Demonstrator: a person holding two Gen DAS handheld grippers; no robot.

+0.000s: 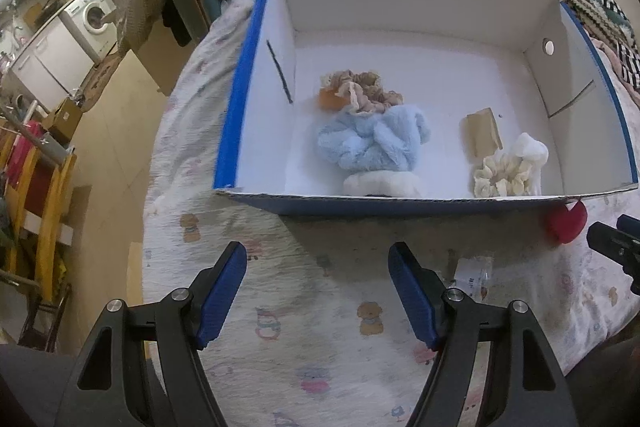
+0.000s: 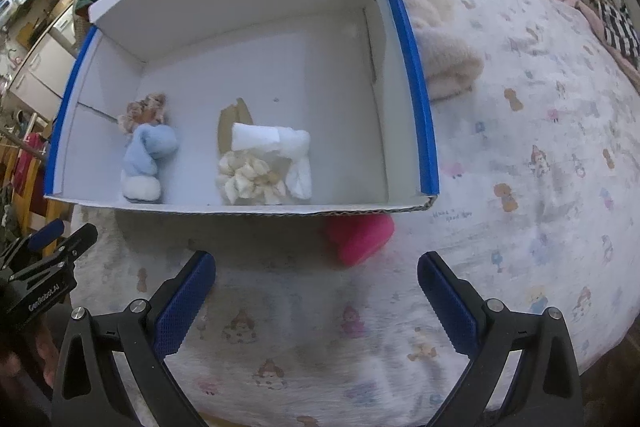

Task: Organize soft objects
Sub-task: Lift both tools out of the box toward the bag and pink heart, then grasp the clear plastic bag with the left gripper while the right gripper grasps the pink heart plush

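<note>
Left tool (image 2: 60, 239) marked "GenRobot.AI", spread wide, right tool (image 2: 316, 283) wide, red item (image 2: 360, 237) possibly plush

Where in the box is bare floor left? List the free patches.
In the box: the whole back strip along the far wall, and the right side between the white cloth roll and the blue-edged wall. Crowded: front left, around the blue fluffy scrunchie, and front middle, around the cream scrunchie.
</note>
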